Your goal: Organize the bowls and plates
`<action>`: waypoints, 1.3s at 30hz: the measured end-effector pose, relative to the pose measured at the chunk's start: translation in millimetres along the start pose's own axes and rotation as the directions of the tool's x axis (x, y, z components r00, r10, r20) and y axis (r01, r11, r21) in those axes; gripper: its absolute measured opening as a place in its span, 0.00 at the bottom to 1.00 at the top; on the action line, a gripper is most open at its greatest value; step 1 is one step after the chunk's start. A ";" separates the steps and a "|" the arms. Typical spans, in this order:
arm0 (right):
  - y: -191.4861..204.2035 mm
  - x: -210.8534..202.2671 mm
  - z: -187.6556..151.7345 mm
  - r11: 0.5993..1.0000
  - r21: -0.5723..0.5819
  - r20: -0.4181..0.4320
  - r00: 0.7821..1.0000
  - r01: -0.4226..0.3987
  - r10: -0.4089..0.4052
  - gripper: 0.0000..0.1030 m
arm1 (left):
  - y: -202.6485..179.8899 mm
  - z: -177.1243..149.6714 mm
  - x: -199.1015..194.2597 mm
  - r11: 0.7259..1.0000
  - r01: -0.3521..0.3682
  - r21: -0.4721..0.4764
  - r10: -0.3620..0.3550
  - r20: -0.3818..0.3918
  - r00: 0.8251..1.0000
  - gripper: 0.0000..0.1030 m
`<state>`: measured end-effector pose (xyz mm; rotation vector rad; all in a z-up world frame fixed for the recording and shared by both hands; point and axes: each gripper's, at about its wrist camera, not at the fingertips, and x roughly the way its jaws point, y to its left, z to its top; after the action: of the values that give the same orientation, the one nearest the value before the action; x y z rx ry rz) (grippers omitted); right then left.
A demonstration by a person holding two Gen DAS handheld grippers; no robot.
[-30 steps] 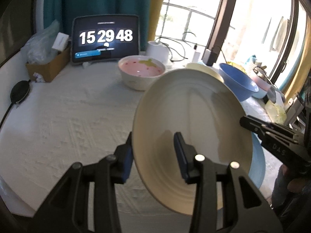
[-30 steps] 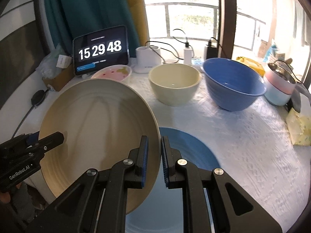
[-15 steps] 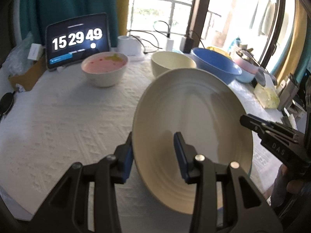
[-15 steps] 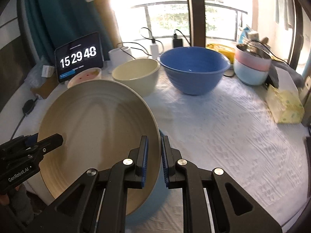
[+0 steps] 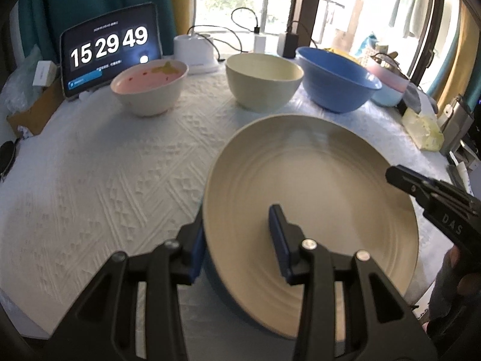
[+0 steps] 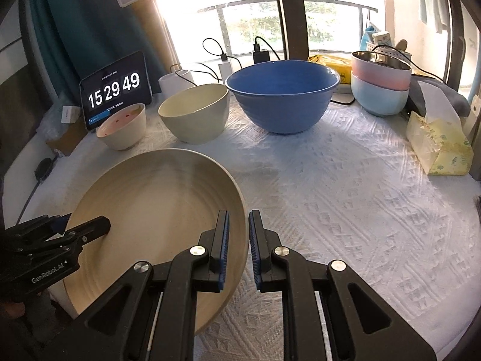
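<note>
A: Status on my L gripper?

B: Jaws wide-ish, one pad outside the near-left rim of the cream plate, one inside. Looks clamped, but I can't confirm contact on the outer pad.

A: And R gripper?

B: Nearly closed, pinching the plate's right rim; a slim gap shows between the blue pads. Two-sided hold makes sense: the plate's wide and shallow, so one pinch would let it sag.

A: Where's the plate now?

B: In front of me, slightly tilted, low over the tablecloth. Under its near edge there's a dark blue rim in the L view; I'd guess a blue plate beneath, so this is likely a stacking move.

A: Change vs 1 s ago?

B: Plate was steeply tilted, now much flatter. Both views swung right, the blue plate no longer shows in the R view, and the clock tablet went 48 → 49. Bowls behind: pink-lined bowl, cream bowl, blue bowl, all untouched.
</note>
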<state>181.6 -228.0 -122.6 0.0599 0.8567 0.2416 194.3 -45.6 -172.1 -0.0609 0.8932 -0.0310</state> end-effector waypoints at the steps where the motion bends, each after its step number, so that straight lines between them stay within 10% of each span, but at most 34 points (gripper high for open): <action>1: 0.6 1.1 -0.3 1.000 -0.001 -0.003 1.000 -0.003 0.003 0.14 | 0.1 -0.2 0.3 1.000 -0.007 0.002 0.007 0.000 1.000 0.39; 22: -2.8 10.8 -9.2 0.999 0.036 -0.054 0.999 0.003 -0.001 0.15 | 6.9 1.6 -4.6 0.995 -0.064 0.071 0.064 -0.005 0.998 0.45; 31: -15.4 -1.5 -1.6 0.996 0.084 -0.016 0.999 0.030 -0.029 0.39 | 29.4 8.1 -6.0 0.999 -0.010 -0.038 0.011 0.008 1.000 0.45; 39: -18.9 8.3 -16.0 0.989 0.144 -0.064 0.997 -0.026 0.035 0.40 | 35.0 -7.6 15.9 0.995 0.035 -0.094 -0.041 -0.058 0.997 0.45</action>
<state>178.2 -245.1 -142.1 0.1997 0.9387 0.2114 198.4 -11.8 -191.6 -0.1643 0.9532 -0.0270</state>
